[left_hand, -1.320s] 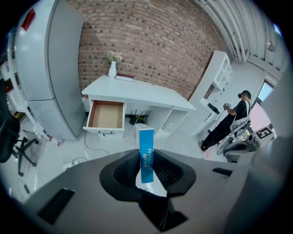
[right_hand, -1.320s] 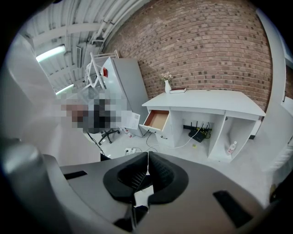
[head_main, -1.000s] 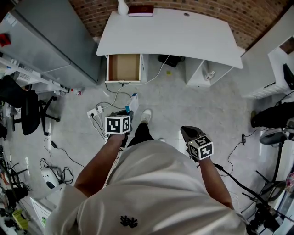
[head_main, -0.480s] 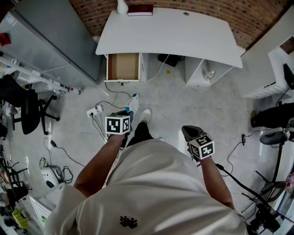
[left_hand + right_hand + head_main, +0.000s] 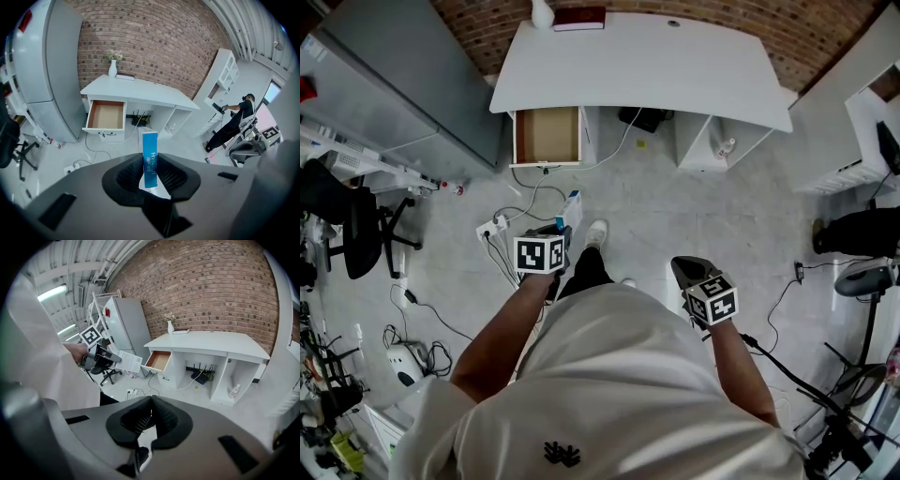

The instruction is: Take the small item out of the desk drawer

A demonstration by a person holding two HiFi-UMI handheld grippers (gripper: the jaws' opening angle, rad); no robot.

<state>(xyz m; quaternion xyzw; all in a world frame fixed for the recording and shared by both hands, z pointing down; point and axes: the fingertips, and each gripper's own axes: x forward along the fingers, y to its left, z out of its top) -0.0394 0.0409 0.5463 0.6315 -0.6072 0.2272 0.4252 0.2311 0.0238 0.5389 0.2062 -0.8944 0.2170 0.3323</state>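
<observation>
A small blue and white box (image 5: 572, 208) stands upright between the jaws of my left gripper (image 5: 563, 225), which is shut on it. In the left gripper view the box (image 5: 150, 150) rises from the pads of the left gripper (image 5: 150, 172), well short of the desk. The white desk (image 5: 647, 66) stands ahead, and its drawer (image 5: 547, 137) is pulled out, showing a bare brown bottom. The drawer (image 5: 106, 115) also faces the left gripper view. My right gripper (image 5: 684, 271) hangs at the right, shut with nothing in it, and its pads meet in the right gripper view (image 5: 151, 412).
A power strip (image 5: 492, 228) with cables trails on the floor between me and the drawer. A grey cabinet (image 5: 412, 84) stands left of the desk and an office chair (image 5: 356, 230) farther left. A vase (image 5: 542, 13) and a book (image 5: 579, 19) sit on the desk. Another person (image 5: 855, 234) stands at the right.
Both grippers have kept still, the left one still holding the box. Only the head view has shifted slightly, so the desk sits a little higher in the frame.
</observation>
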